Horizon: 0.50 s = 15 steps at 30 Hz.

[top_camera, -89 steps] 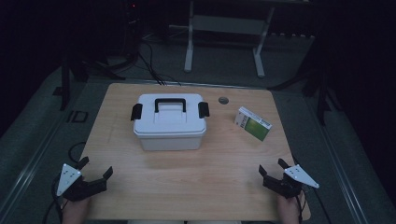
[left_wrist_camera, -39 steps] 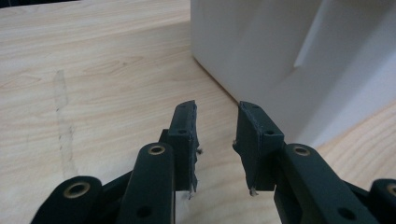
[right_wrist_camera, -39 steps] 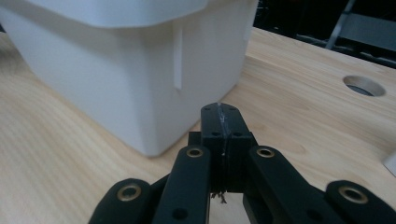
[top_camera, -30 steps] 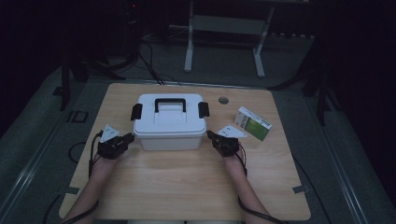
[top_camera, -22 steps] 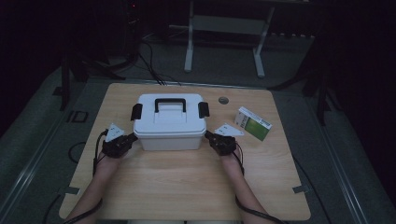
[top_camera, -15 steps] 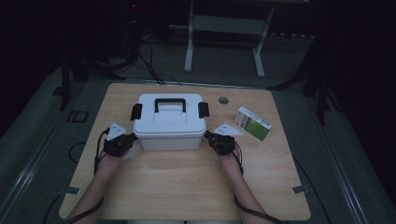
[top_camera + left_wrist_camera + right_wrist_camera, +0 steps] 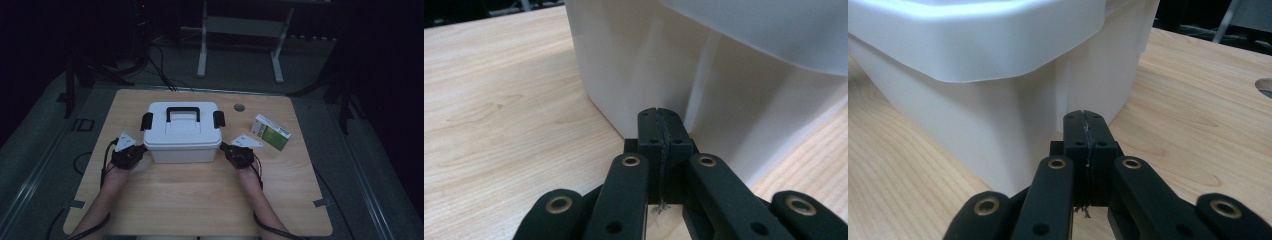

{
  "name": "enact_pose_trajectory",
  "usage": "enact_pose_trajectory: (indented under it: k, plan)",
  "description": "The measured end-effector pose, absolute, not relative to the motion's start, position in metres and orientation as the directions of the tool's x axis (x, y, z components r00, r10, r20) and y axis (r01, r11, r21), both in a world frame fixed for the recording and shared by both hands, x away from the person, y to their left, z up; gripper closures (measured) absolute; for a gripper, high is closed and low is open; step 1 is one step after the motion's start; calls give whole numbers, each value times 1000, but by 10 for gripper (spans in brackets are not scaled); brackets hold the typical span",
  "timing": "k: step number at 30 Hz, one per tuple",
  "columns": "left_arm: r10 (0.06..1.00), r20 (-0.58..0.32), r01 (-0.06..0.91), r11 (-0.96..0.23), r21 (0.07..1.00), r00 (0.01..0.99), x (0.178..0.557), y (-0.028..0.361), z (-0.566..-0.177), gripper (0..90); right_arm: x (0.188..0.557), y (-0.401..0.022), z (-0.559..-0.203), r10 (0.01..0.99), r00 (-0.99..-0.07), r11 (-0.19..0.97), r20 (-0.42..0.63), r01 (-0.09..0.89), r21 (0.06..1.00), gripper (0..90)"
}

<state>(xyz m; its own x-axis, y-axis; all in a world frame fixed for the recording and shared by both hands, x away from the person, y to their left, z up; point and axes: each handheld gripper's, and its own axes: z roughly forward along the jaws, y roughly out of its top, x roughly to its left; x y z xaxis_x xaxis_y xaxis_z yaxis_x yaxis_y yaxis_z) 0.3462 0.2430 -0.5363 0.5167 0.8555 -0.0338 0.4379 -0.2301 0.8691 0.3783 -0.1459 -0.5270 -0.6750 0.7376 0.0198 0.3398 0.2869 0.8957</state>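
A white lidded storage box (image 7: 182, 132) sits on the wooden worktop (image 7: 200, 195), long axis running left to right, its black carry handle (image 7: 183, 112) along that axis and a black latch (image 7: 146, 121) at each end. Its lid top is cut off in both gripper views. The left gripper (image 7: 659, 125) has its jaws closed on nothing, tips at the box's near left corner; whether they touch is unclear. The right gripper (image 7: 1084, 127), jaws likewise closed and empty, meets the near right corner. A green-and-white carton (image 7: 270, 132) lies apart, its print unreadable.
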Motion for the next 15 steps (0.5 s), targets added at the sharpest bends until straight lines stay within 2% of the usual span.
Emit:
enact_pose_trajectory:
  k: [15]
  plan:
    - [834,-64,440,-222,870,548,330,239,-537,894,361,-158,-528,715,-698,282,38,338,898,900]
